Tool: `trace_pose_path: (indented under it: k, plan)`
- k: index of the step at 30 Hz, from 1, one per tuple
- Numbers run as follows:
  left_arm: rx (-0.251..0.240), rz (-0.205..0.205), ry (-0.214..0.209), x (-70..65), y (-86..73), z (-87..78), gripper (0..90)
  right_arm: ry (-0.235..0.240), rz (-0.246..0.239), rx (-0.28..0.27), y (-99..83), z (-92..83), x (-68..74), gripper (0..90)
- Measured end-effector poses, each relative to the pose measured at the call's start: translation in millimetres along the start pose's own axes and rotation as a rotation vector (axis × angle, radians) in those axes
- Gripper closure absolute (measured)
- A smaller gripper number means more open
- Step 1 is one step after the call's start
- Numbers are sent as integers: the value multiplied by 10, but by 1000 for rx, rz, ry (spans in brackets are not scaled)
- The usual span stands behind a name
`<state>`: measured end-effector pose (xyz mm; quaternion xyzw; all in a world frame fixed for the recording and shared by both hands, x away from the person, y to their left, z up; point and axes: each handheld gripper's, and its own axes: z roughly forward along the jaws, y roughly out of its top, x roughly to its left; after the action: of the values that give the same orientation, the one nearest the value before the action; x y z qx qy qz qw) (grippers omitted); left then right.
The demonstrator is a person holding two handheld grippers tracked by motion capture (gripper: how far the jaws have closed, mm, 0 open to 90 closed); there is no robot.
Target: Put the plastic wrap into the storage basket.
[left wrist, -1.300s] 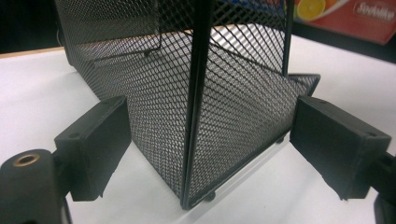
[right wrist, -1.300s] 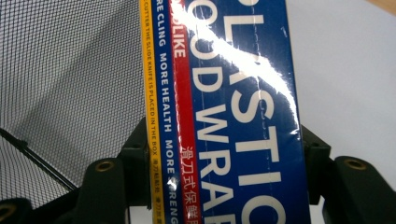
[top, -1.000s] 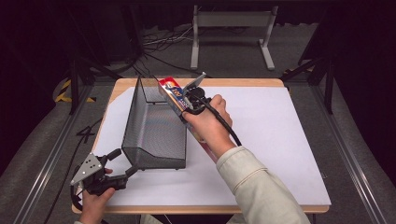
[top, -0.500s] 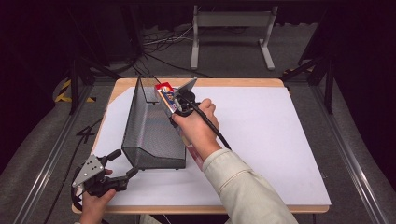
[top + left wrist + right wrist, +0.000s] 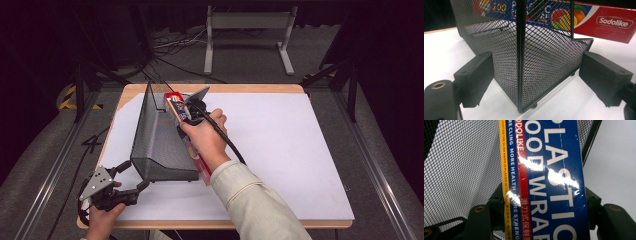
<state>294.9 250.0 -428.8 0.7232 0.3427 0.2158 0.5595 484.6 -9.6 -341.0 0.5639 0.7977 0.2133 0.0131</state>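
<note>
At the left of the high view, the left claw is sitting at the near-left corner of the black mesh file holder, which is standing on the white bench. In the left gripper view its jaws are standing wide open on either side of the holder's near corner edge, with a gap showing at each pad, so it is not gripping anything yet. For the step in hand, that claw should be closing on the corner, or at least bracing it, so the holder is not sliding or tipping when the box presses on its wall.

Moving right, the plastic wrap box is lying along the holder's right side, its far end raised near the holder's tall back end and its near end down by the front lip. I cannot tell whether it is resting on the rim or just beside it.

The right claw is gripping the box near its far end; in the right gripper view the jaws are pressing both long edges of the box, with mesh behind it at the left.

To do this well, I judge the person should be lifting the far end clear of the rim, keeping the box parallel to the 2 long walls, lowering it inside, and opening the jaws only once the box is resting on the holder's floor.
</note>
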Motion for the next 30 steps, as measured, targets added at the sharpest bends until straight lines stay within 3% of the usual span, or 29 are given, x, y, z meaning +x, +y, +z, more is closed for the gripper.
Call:
trace_pose_path:
  k: [7,18,30]
  plan:
    - [2,3,0,-7,-8,8,136,-25,31,10,21,68,18,396]
    - [4,6,1,-3,-11,-2,136,-67,8,18,39,117,102,393]
    - [3,-3,1,-6,-22,-15,135,-101,14,44,105,172,146,393]
